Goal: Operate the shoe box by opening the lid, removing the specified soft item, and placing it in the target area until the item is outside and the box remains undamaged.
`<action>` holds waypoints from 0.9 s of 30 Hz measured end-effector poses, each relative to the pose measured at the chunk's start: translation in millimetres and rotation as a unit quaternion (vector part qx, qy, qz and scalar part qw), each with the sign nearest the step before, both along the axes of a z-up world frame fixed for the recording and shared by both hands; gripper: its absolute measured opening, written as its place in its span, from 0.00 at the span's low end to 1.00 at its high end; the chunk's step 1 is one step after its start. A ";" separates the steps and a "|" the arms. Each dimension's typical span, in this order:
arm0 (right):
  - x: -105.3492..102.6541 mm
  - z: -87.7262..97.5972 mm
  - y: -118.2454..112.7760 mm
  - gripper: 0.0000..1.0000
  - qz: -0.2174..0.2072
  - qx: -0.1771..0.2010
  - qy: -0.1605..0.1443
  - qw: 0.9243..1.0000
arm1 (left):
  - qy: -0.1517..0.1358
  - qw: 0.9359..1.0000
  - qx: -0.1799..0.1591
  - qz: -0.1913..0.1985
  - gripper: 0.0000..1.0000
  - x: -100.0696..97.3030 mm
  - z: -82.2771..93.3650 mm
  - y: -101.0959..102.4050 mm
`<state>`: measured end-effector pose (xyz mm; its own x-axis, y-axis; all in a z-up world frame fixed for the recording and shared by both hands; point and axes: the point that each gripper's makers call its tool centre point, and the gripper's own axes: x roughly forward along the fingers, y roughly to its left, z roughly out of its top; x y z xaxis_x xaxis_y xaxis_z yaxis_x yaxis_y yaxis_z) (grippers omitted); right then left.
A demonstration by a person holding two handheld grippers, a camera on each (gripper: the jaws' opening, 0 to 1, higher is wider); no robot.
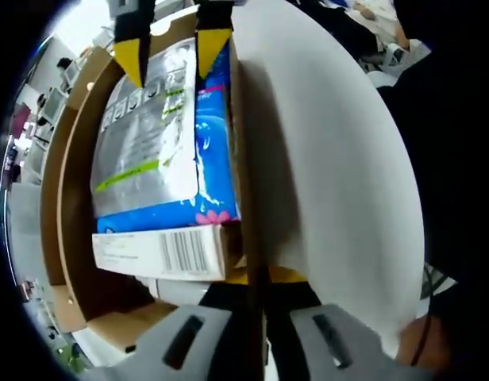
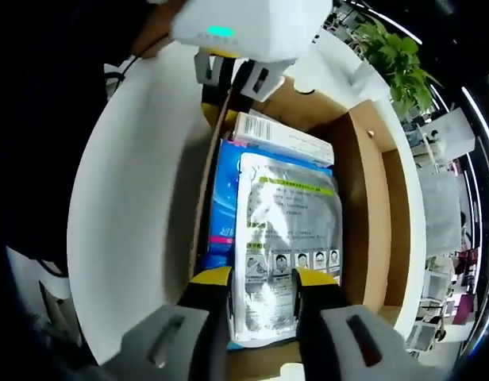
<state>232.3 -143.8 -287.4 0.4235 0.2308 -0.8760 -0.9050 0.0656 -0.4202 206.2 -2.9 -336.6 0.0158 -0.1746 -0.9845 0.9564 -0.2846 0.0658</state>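
Observation:
The shoe box stands open, brown inside, with its white lid folded back. A silver soft pack lies on top of a blue pack, beside a small white barcoded carton. My left gripper is shut on the box wall where the lid hinges. My right gripper is open, its yellow fingertips straddling the silver pack's near end.
A potted plant stands beyond the box's far corner. Desks and office clutter lie past the box's right side. A person's dark sleeve is close beside the lid.

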 end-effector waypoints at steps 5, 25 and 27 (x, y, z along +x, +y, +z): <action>1.1 0.9 0.0 0.28 -0.010 0.010 -0.026 1.000 | 0.000 1.000 0.001 0.000 0.03 0.0 -0.9 0.2; 14.7 33.3 6.0 0.49 -0.013 0.019 -0.200 0.979 | 0.006 1.000 0.001 0.002 0.03 -2.7 -2.7 1.4; 14.1 39.2 7.9 0.50 -0.012 0.018 -0.216 0.976 | 0.006 1.000 0.001 0.002 0.03 -2.1 -2.7 1.7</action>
